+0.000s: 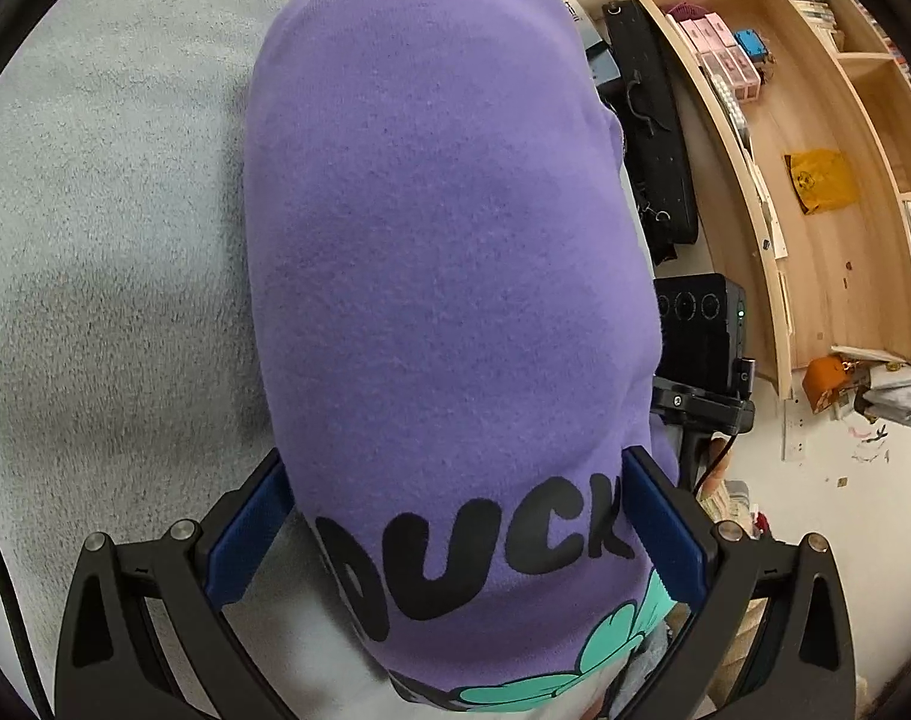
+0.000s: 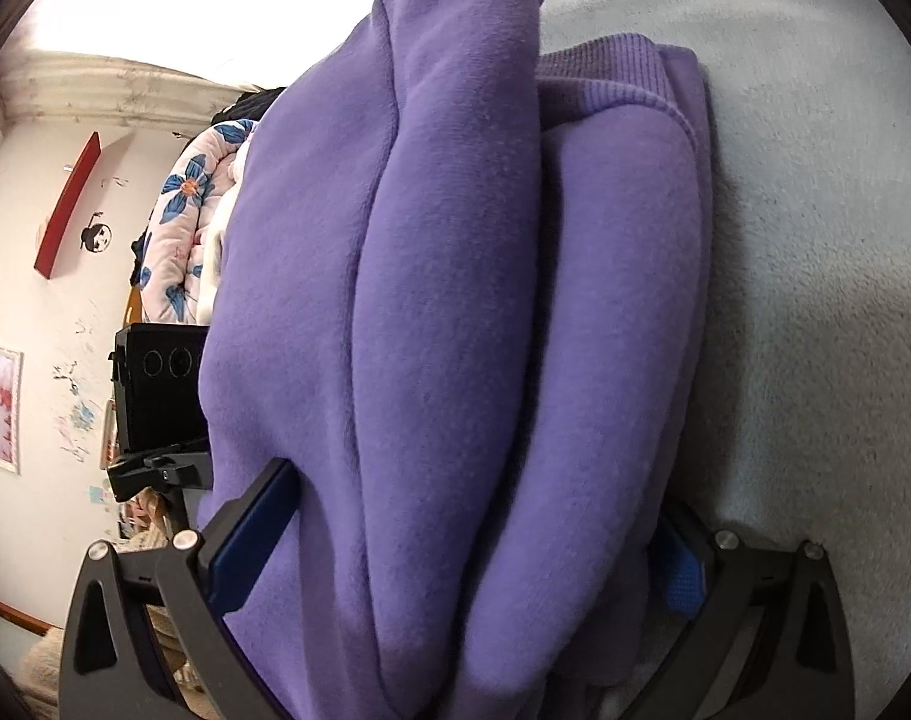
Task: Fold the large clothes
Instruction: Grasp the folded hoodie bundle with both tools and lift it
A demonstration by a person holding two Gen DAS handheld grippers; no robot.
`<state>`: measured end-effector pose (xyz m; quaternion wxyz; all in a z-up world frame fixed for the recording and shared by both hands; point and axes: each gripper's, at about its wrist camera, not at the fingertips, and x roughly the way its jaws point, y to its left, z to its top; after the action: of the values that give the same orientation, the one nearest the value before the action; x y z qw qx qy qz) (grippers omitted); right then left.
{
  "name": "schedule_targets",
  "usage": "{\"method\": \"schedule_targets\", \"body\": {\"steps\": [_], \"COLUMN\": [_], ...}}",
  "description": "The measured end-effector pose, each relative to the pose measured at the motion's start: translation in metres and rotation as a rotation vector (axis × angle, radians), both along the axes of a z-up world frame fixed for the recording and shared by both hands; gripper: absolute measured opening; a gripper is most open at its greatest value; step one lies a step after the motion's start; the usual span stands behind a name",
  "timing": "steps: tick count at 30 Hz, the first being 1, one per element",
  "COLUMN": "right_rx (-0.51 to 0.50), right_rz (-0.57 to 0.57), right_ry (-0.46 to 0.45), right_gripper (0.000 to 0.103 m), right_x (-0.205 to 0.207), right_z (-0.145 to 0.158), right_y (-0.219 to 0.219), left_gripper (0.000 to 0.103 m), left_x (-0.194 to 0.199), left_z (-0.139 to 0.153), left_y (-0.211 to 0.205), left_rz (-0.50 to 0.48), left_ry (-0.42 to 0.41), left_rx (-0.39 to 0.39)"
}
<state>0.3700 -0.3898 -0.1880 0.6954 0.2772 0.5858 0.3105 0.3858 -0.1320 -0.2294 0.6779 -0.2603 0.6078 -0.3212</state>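
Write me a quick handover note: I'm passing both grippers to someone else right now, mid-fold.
Left gripper: jaws wide apart, straddling the folded purple sweatshirt near its DUCK print.
Right gripper: jaws wide apart around the bundle's stacked layers; firm grip not clear in either view.
The sweatshirt lies on the grey blanket.
Done: folded into a thick, narrow bundle.
Left: probably settle it flat, tidy the ribbed hem, and back both grippers out.

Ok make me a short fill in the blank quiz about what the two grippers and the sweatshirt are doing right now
1. The sweatshirt is coloured ____.
2. The black letters printed on it read ____.
3. The sweatshirt lies bunched between the fingers of the left gripper and the right gripper, over a grey ____.
4. The pads on the fingers are ____.

Missing words: purple; DUCK; blanket; blue
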Motion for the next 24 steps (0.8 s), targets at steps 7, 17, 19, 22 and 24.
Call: {"method": "schedule_targets", "body": {"steps": [7, 17, 19, 22, 24], "right_rx": [-0.010, -0.065, -0.069, -0.093, -0.111], "right_rz": [-0.021, -0.057, -0.064, -0.076, -0.089], "right_ry": [-0.019, -0.068, -0.073, -0.098, -0.108], "right_gripper": [0.103, 0.093, 0.085, 0.073, 0.065], "right_x": [-0.002, -0.004, -0.006, -0.010, -0.013], "right_z": [0.003, 0.012, 0.017, 0.028, 0.035], "right_y": [0.007, 0.014, 0.016, 0.018, 0.021], "left_gripper": [0.103, 0.101, 0.098, 0.096, 0.094], "left_x": [-0.007, -0.011, -0.011, -0.012, -0.014], "left_z": [0.021, 0.034, 0.038, 0.043, 0.047], "left_y": [-0.014, -0.044, -0.048, -0.047, -0.046], "left_rz": [0.035, 0.087, 0.088, 0.094, 0.106], "left_ry": [-0.099, -0.169, -0.188, -0.208, -0.222], "left_rx": [0.115, 0.212, 0.226, 0.239, 0.246]}}
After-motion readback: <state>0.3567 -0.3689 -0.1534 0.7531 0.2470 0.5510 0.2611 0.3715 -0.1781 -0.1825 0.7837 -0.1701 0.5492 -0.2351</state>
